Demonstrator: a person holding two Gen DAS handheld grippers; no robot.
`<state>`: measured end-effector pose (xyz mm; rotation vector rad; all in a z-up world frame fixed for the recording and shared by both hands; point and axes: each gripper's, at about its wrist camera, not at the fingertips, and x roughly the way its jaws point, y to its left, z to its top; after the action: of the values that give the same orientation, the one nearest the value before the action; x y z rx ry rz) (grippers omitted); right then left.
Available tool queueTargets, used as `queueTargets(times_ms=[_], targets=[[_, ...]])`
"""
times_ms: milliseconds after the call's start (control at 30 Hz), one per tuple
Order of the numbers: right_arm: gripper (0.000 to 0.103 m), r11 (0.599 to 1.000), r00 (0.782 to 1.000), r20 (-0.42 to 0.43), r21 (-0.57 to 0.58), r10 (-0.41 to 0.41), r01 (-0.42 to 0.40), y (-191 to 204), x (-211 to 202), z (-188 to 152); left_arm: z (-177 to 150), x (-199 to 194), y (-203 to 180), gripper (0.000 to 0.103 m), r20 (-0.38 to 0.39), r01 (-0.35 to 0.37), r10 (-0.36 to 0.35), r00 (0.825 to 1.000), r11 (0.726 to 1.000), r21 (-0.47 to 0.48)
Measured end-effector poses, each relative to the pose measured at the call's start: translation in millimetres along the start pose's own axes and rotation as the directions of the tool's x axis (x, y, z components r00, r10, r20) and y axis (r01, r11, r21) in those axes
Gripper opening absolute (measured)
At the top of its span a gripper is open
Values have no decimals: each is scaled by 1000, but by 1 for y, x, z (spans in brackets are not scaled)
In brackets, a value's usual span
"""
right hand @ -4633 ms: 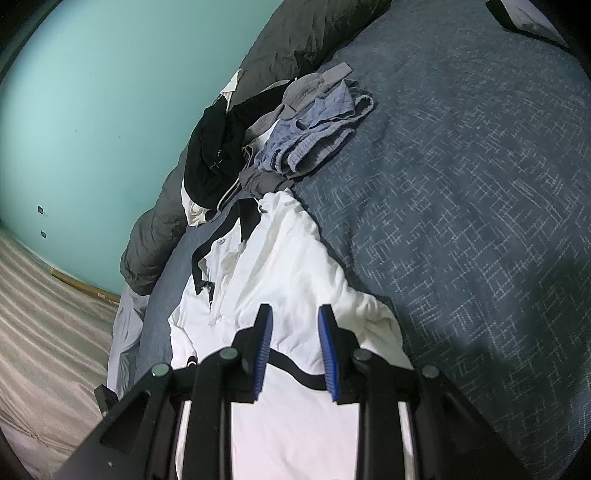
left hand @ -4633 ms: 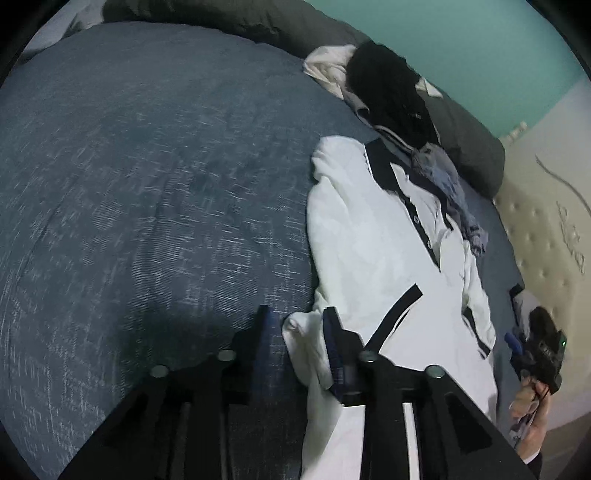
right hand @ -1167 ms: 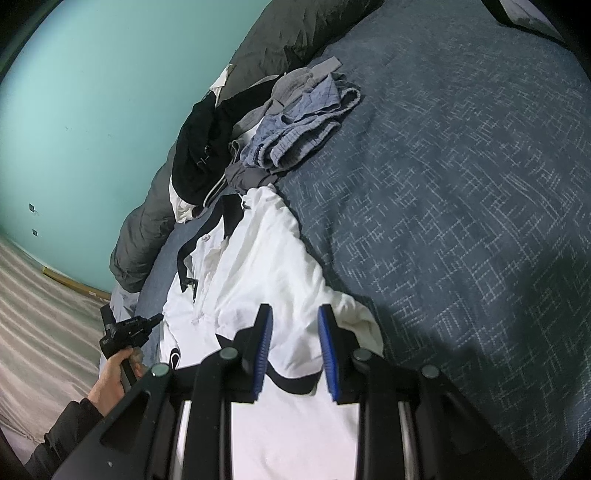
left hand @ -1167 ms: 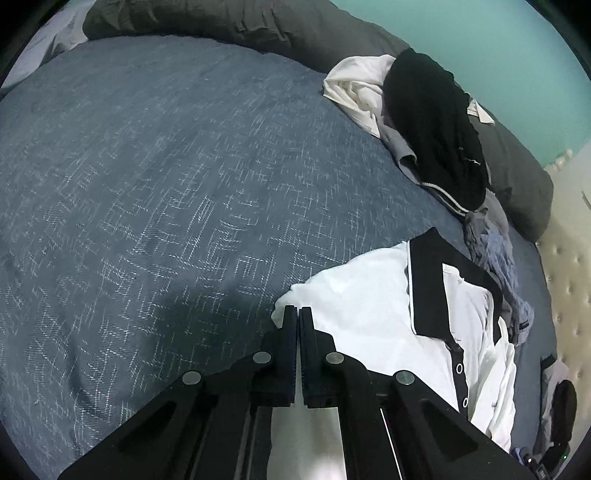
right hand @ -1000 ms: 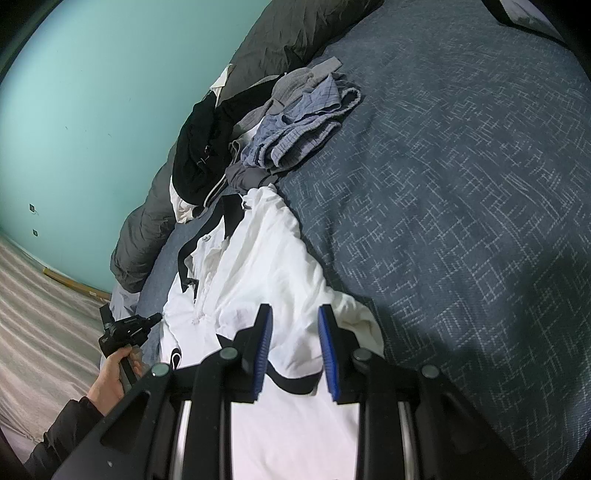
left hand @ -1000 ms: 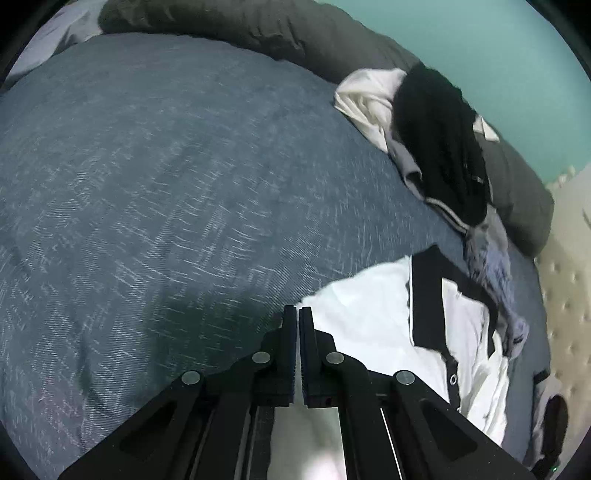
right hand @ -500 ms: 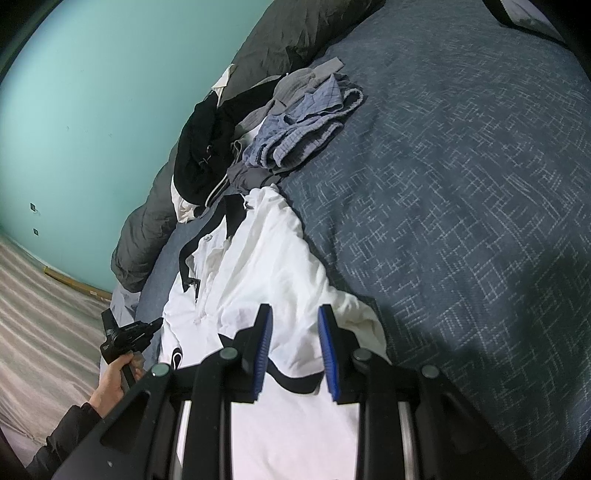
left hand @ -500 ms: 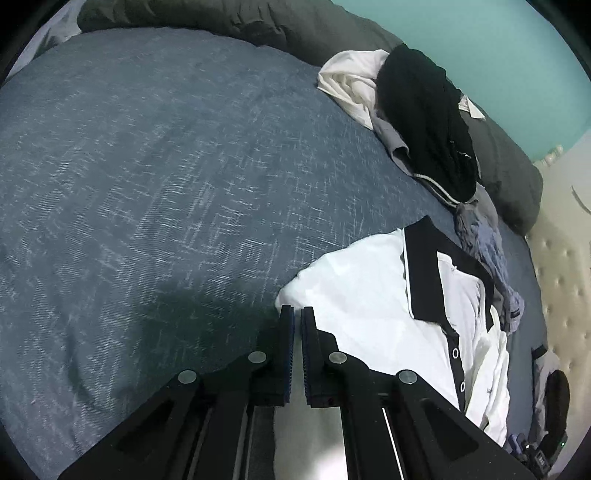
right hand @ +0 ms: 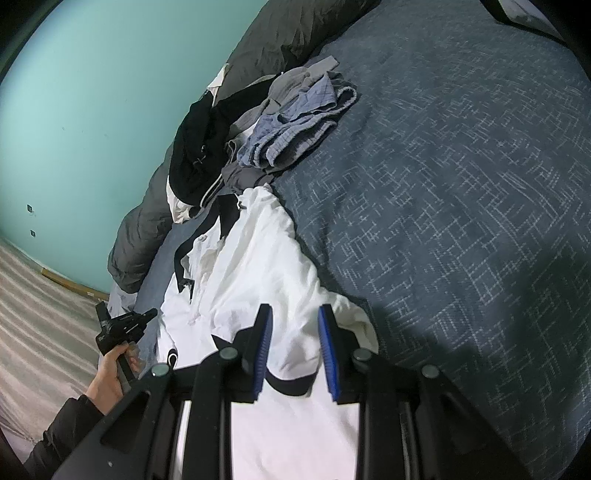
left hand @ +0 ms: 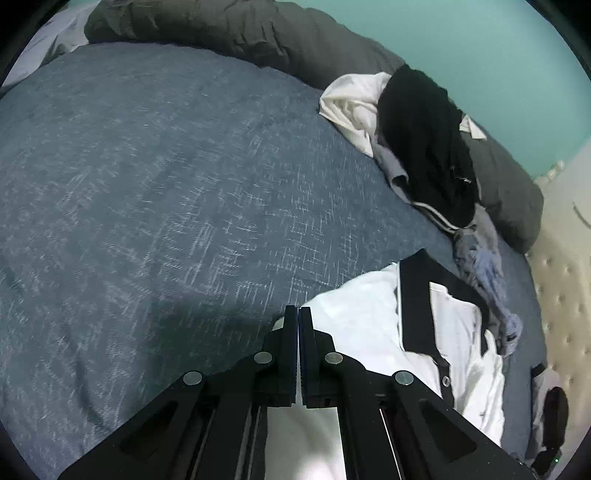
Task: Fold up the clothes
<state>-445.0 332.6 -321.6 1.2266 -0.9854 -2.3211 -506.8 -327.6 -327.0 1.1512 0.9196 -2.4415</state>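
Note:
A white polo shirt with a black collar lies on the blue-grey bedspread. My left gripper is shut, its tips at the shirt's near shoulder edge and seemingly pinching the fabric; white cloth shows beneath its arms. In the right wrist view the shirt stretches away from me. My right gripper hangs over the shirt's black-trimmed sleeve with its blue pads apart, flat cloth showing between them. At the shirt's left edge is the left gripper, held by a hand.
A heap of clothes lies past the collar: a black garment, a cream one and blue-grey shorts. A rolled dark grey duvet lines the teal wall. A cream tufted headboard stands on the right.
The left gripper swayed slightly, with the shirt's edge staying at its tips, and the thin gap between its pads narrowed. The right gripper kept still.

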Motion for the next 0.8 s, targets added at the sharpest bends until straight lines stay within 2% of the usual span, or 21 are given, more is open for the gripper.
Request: queueTargets(times_ms=[267,500,600,800], targets=[[25,1000,1000,5,-4,8,-8,4,-2,0,-26,5,6,1,-76,-3,6,997,999,43],[25,1000,1000,0,4,-3,3,-1,1,1,-19,14,3,1,-45,-44,45,998,999,26],[25,1000,1000,4,2,-2,2,1,0,2,-16,-5,4,1,-3,-42,42,999,999,25],[25,999,1000,7,-26,27,-27,18,-7,1,-39,-53,15,6,-39,-5,6,999,999,42]])
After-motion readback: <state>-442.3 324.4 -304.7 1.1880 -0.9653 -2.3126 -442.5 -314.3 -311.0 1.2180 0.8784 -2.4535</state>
